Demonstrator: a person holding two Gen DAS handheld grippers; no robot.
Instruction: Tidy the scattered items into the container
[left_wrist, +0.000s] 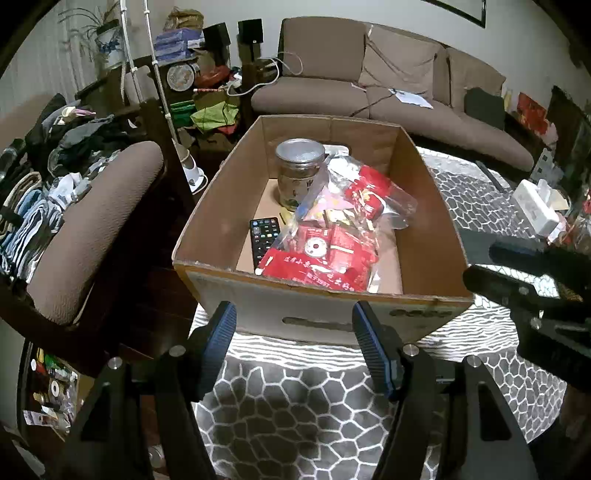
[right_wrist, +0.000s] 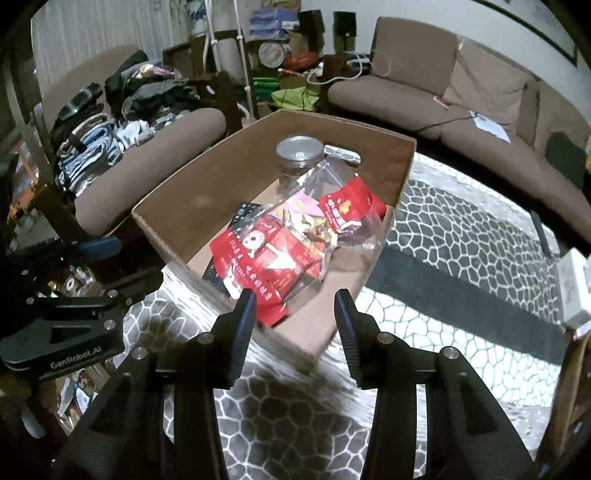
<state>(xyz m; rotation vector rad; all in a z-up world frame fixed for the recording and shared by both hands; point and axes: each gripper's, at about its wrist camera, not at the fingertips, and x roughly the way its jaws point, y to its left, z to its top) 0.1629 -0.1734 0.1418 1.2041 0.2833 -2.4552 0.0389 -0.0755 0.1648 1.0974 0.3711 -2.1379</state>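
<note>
Both tongs, left (left_wrist: 293, 325) and right (right_wrist: 295, 317), hung released and empty just near of the cardboard box (left_wrist: 424, 221) on the patterned counter (left_wrist: 295, 391). Inside lay a clear bag of red packets (left_wrist: 332, 236), a remote (left_wrist: 263, 236) and a jar (left_wrist: 299, 173). The white carton (left_wrist: 535, 206), far right, probably remained; approaching it called for open tongs and a level carry.

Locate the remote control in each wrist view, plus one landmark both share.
Left wrist: the remote lies in the box, left of the snack bag.
Right wrist: the remote peeks out behind the bag's upper-left edge, mostly covered.
Shared landmark: the silver-lidded jar at the box's far end.
</note>
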